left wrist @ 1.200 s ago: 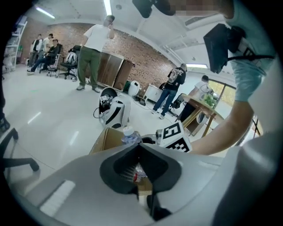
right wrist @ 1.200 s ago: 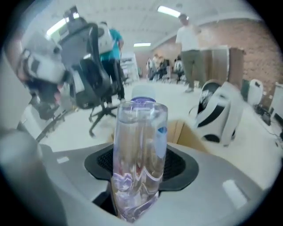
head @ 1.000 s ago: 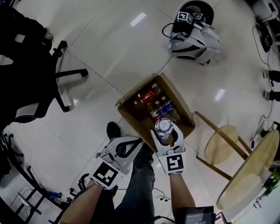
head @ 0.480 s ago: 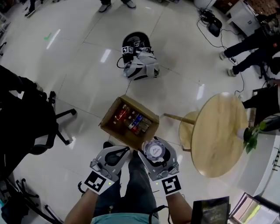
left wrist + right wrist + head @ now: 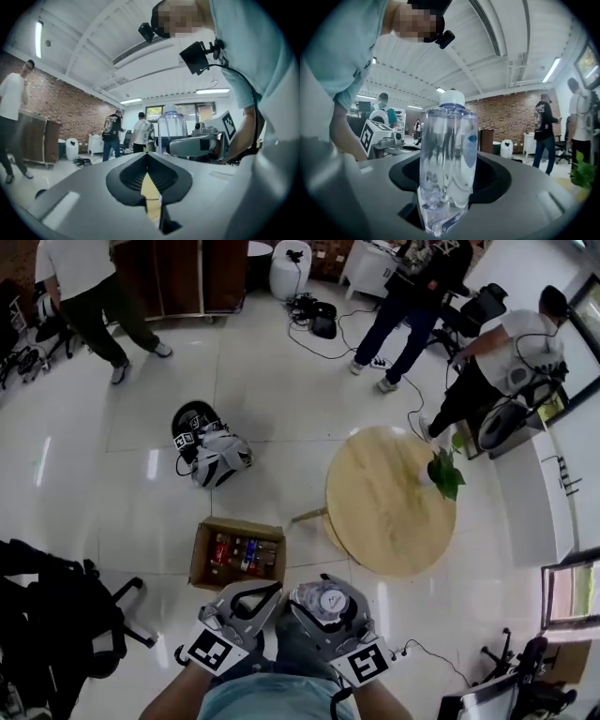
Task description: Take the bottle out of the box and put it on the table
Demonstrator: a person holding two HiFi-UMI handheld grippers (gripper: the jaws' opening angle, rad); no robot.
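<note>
Table (image 5: 375, 512) round, wooden, potted plant (image 5: 444, 474) at edge; floor (image 5: 281, 409) glossy white tile.

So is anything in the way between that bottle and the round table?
Nothing visible is. The bottle is out of the box, clamped in the right hand-held gripper, and the space over to the table looks open. Only a small plant stands at the tabletop's far edge.
</note>
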